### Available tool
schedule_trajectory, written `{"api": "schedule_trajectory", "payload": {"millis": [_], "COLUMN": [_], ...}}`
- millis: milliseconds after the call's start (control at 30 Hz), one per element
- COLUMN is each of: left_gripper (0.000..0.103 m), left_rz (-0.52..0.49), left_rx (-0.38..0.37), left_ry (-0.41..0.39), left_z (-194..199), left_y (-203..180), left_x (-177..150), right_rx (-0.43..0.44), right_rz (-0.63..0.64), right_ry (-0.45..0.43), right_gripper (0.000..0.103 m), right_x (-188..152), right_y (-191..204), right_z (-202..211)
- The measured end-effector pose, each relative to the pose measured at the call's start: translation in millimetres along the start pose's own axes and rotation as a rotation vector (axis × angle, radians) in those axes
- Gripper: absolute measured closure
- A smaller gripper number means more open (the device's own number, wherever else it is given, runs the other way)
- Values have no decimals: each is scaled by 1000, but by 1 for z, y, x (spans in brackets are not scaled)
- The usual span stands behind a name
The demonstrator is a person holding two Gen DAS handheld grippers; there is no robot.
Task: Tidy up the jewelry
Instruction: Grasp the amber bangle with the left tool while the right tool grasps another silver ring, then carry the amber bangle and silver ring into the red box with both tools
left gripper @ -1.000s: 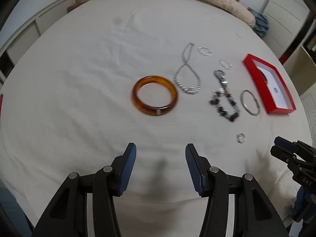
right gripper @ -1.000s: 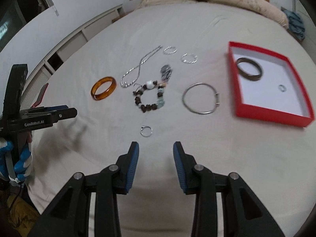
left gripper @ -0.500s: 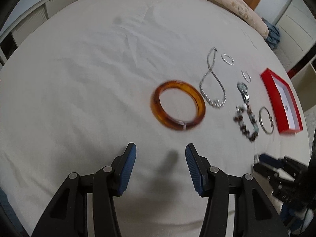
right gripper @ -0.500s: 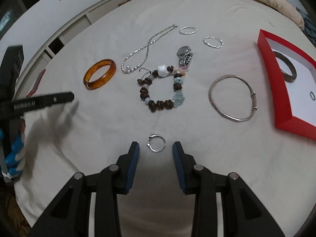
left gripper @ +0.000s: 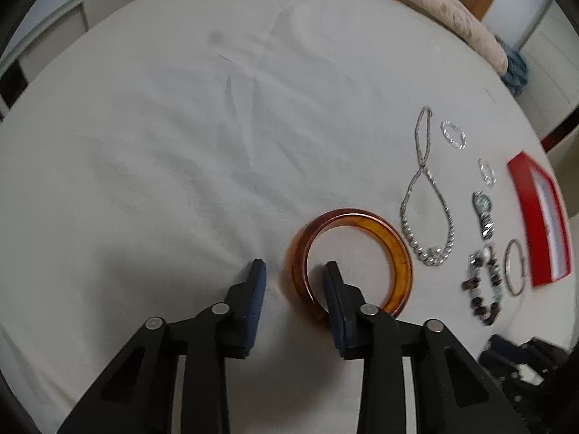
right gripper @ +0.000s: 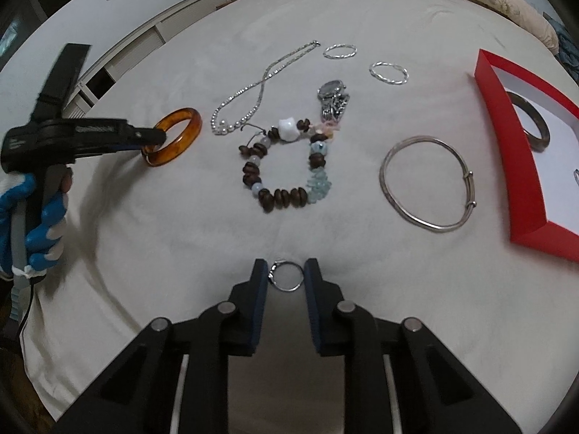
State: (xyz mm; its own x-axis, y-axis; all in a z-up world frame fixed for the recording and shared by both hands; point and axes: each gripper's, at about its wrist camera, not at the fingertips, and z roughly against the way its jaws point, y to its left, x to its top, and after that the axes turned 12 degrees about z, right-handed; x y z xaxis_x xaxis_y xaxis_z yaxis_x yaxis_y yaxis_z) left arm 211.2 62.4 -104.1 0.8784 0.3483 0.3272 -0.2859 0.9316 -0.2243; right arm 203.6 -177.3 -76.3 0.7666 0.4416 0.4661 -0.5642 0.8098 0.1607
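An amber bangle (left gripper: 362,253) lies on the white bed sheet (left gripper: 181,144). My left gripper (left gripper: 295,275) is open and straddles the bangle's near rim, one finger outside and one inside the ring; it also shows in the right wrist view (right gripper: 152,136) at the amber bangle (right gripper: 181,133). My right gripper (right gripper: 286,275) is open with a small silver ring (right gripper: 287,277) lying between its fingertips. A red box (right gripper: 524,152) at the right holds a dark bangle (right gripper: 535,126) and a small ring (right gripper: 576,175).
A beaded bracelet (right gripper: 286,166), a silver bangle (right gripper: 427,184), a pearl necklace (right gripper: 260,86), a watch (right gripper: 333,99) and two thin silver bracelets, one nearer (right gripper: 389,72) and one farther (right gripper: 340,50), lie spread on the sheet. A folded quilt (left gripper: 434,3) lies at the far edge.
My left gripper moved forward and down until its fingers straddle the amber bangle's rim. My right gripper moved forward and down until the small silver ring sits between its fingertips.
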Motion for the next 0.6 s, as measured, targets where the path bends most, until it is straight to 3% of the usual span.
{"api": "schedule_trajectory", "payload": {"millis": [33,67,133,367,600], "left_gripper": [77,88,93,94,94], "left_rz": [-13,-29,-58,-78,-83], "left_rx": [6,10,19,23,12], "left_ry": [-2,0,5,-4,-52], "left_z": [0,1,1,17,60], "left_y": [-1,-3,-8,-14,-10], "left_x": [-1,-2,-2,-10,-25], "right_rx": [-1,-1,0,-8,-41], "right_rz": [1,1,-1,-3,-4], "right_ry": [-2,-5,-9,-33,-90], "right_gripper": [84,84,84,84,84], "right_x": [0,0,-1,0,-4], "right_y": [0,0,1,5,13], "right_z": [0,0,2,17,56]}}
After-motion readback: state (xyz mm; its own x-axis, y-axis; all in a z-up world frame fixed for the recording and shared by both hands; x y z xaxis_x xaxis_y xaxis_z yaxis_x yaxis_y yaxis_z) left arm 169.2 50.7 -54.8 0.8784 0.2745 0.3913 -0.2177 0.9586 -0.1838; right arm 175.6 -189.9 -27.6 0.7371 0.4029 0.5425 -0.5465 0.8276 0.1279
